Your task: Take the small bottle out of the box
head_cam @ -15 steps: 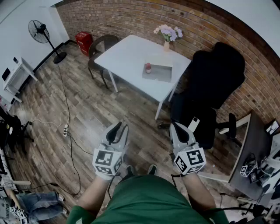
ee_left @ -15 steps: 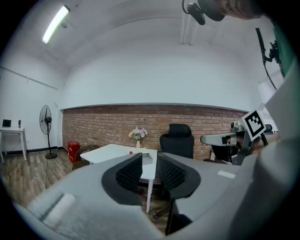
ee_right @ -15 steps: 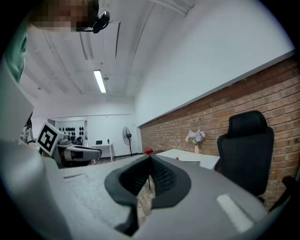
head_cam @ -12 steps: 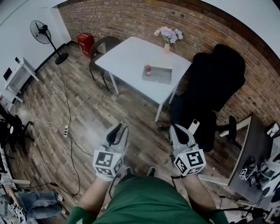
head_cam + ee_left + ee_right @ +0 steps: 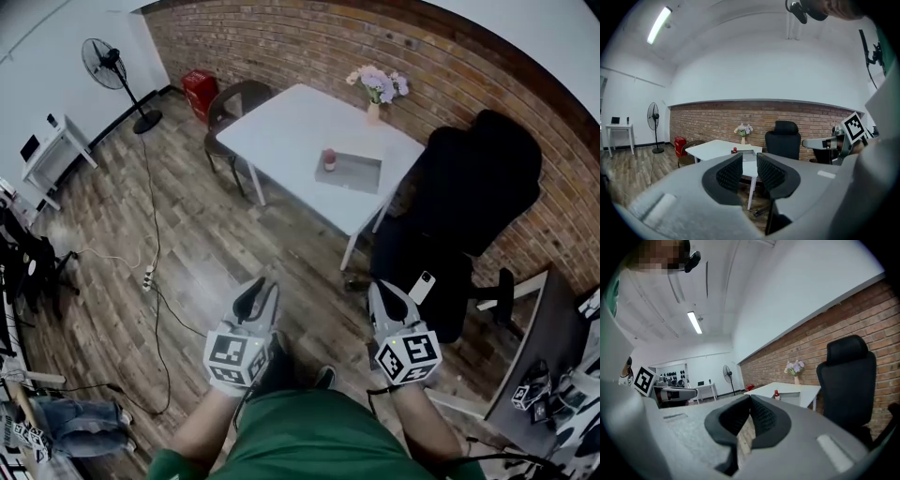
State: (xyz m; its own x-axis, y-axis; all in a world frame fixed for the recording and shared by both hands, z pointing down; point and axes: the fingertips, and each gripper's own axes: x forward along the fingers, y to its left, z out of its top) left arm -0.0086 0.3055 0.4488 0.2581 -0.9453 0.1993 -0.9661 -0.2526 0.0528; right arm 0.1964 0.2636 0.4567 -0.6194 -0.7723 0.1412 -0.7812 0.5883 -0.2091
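While you hold both grippers low over the wood floor (image 5: 187, 234), well apart from the white table (image 5: 281, 122), your left gripper (image 5: 257, 296) has its jaws a narrow gap apart, and your right gripper (image 5: 390, 300) has its tips together; both are empty. Item: small bottle (image 5: 329, 159), red on top, upright on the table at the left edge of the shallow grey box (image 5: 361, 176); inside the rim or just beside it, not discernible.
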